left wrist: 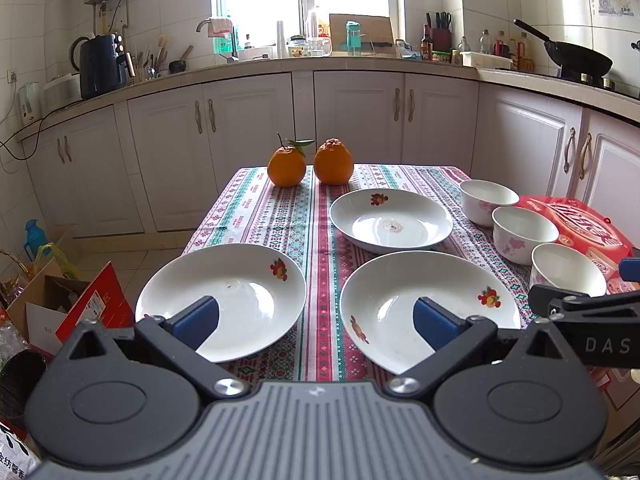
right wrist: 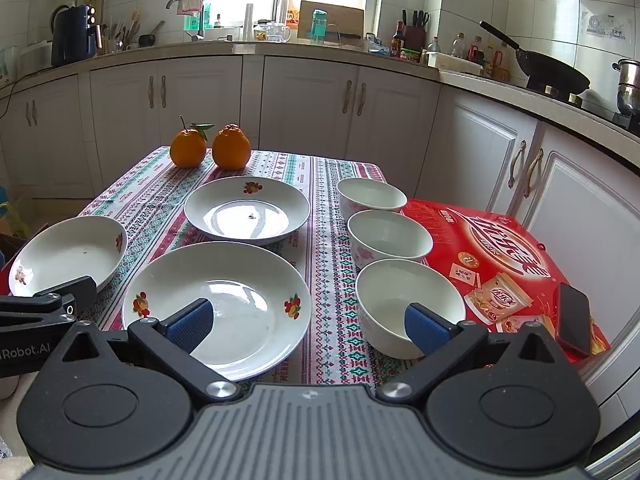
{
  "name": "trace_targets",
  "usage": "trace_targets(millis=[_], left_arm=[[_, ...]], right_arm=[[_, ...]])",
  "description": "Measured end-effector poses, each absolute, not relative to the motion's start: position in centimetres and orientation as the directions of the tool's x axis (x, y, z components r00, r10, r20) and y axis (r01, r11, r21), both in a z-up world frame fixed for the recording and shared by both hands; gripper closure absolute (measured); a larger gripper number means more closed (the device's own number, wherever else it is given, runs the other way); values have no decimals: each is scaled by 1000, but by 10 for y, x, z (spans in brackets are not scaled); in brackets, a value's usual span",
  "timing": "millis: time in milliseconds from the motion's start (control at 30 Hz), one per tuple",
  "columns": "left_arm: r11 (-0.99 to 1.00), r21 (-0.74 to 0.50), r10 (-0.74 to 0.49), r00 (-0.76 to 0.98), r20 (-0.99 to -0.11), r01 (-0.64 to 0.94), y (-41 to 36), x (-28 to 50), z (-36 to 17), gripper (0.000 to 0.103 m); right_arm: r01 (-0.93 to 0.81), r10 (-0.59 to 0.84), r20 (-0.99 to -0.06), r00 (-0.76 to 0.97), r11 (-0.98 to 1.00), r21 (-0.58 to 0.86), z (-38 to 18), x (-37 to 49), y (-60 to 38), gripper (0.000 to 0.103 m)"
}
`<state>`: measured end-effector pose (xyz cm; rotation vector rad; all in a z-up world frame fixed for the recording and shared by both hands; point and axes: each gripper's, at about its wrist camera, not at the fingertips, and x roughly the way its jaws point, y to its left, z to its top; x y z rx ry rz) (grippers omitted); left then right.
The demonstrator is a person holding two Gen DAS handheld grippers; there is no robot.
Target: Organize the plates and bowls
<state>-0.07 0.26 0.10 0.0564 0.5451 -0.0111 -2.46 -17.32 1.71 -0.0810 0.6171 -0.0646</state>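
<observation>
Three white plates with fruit prints lie on the patterned tablecloth [left wrist: 280, 216]: a left plate [left wrist: 240, 292], a near plate [left wrist: 404, 300] and a far plate [left wrist: 390, 220]. Three white bowls with pink flowers stand in a row at the right: far bowl [left wrist: 486, 200], middle bowl [left wrist: 520, 232], near bowl [left wrist: 566, 268]. My left gripper [left wrist: 316, 320] hovers open above the gap between the left and near plates. My right gripper [right wrist: 308, 326] is open, between the near plate [right wrist: 224, 300] and the near bowl [right wrist: 404, 300]. Neither holds anything.
Two oranges [left wrist: 310, 162] sit at the table's far edge. A red box [right wrist: 508, 260] with a phone [right wrist: 574, 318] on it lies right of the bowls. Cardboard boxes [left wrist: 72, 304] stand on the floor at the left. White cabinets [left wrist: 360, 112] stand behind the table.
</observation>
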Motion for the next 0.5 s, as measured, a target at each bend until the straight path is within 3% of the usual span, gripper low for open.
trace_targets(millis=[500], left_arm=[[998, 50, 5, 854, -520, 25, 3, -1, 2, 1]], right_arm=[[38, -87, -573, 815, 994, -98, 18, -25, -173, 0]])
